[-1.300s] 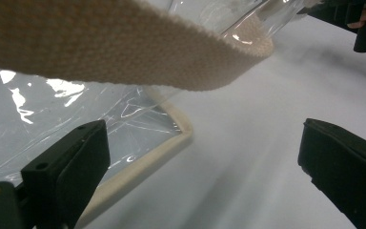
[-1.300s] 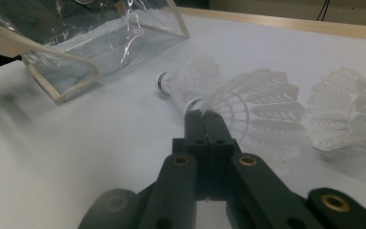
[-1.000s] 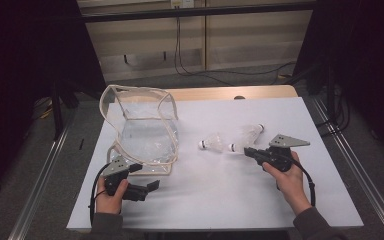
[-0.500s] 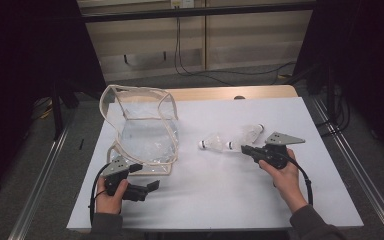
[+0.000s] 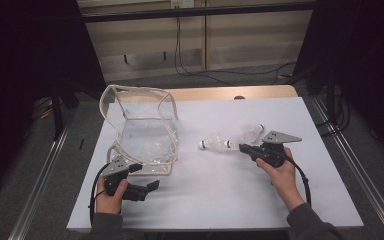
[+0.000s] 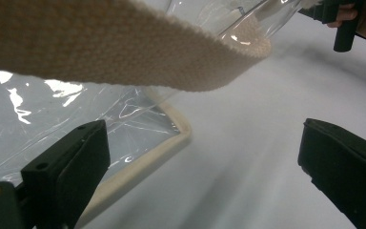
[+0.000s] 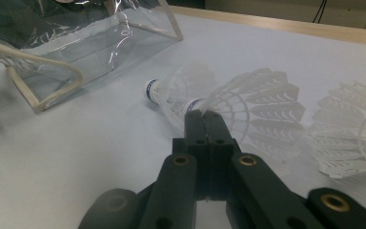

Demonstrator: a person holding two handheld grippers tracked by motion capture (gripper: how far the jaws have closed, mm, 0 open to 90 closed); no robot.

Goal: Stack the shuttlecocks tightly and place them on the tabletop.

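A clear plastic bag (image 5: 142, 132) with beige trim stands open at the table's left; its strap (image 6: 100, 47) hangs across the left gripper view. My left gripper (image 5: 147, 187) lies open on the table just before the bag's front corner (image 6: 171, 129), with nothing between its jaws (image 6: 205, 162). Three white shuttlecocks lie in a row at mid-table. My right gripper (image 5: 241, 147) is shut, its tips (image 7: 203, 114) pinching the skirt edge of the middle shuttlecock (image 7: 262, 107). Another shuttlecock (image 7: 176, 90) lies left of it, and a third (image 7: 357, 138) lies to the right.
The white table (image 5: 230, 200) has a wooden strip (image 5: 230, 92) along its far edge. Metal rails run on the floor at both sides. Dark curtains and cables stand behind the table. The right hand and its gripper (image 6: 336, 19) appear far off in the left gripper view.
My right gripper has slid a little left toward the shuttlecocks. The left gripper and the bag have stayed in place.
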